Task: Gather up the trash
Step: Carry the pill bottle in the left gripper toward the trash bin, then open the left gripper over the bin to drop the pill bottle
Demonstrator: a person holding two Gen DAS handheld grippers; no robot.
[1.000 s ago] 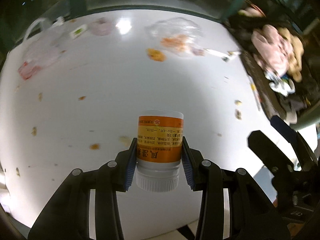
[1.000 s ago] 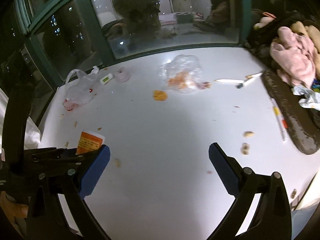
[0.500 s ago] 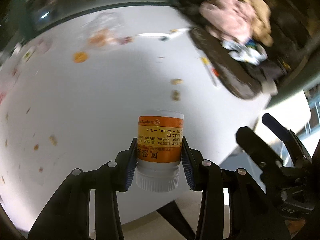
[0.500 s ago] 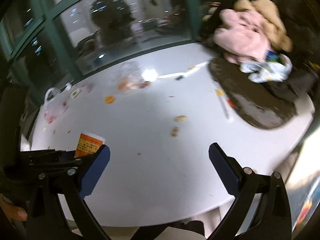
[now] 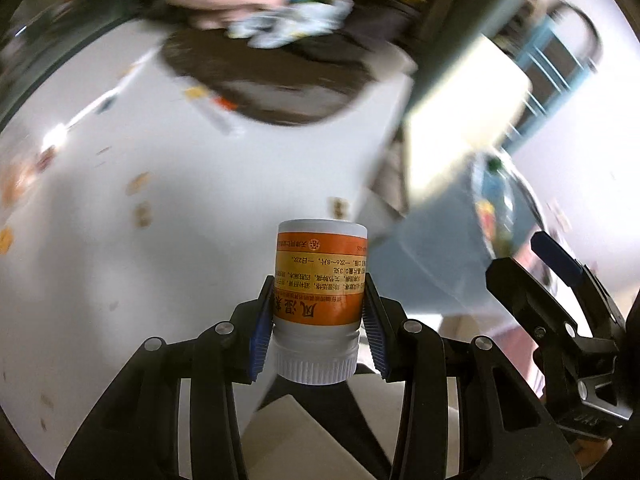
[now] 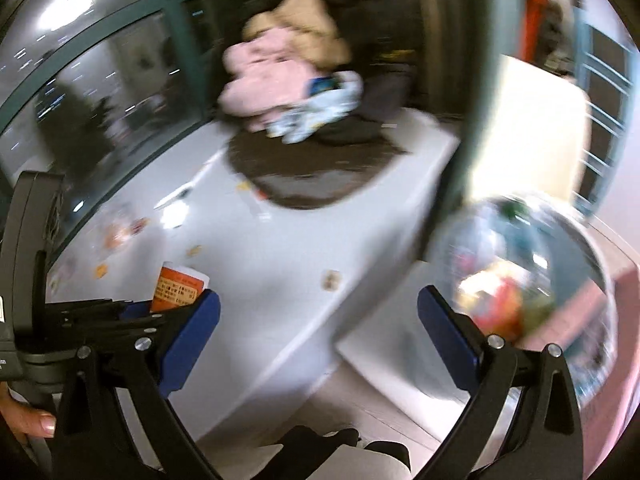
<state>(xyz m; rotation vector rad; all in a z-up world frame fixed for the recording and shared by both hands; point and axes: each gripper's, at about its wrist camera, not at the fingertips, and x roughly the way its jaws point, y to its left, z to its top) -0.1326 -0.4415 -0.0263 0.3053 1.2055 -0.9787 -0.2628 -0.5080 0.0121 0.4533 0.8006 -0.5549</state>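
The orange-labelled pill bottle (image 5: 321,304) is clamped between the fingers of the left gripper (image 5: 318,326), cap toward the camera, long axis along the fingers, above the worktop (image 5: 120,220) edge. The lined trash bin (image 6: 520,304) lies to the right, beyond that edge. The right gripper (image 6: 318,334) is held spread and empty, nearer the bin. Crumbs (image 5: 142,214) remain on the worktop. No obstruction is seen between.

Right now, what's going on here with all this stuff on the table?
A person is clearing trash with tongs in each hand. The left tongs grip an orange-labelled pill bottle, cap toward the camera. The right tongs are open and hold nothing. Scraps and wrappers lie on the white table; a bag of trash sits past its edge.
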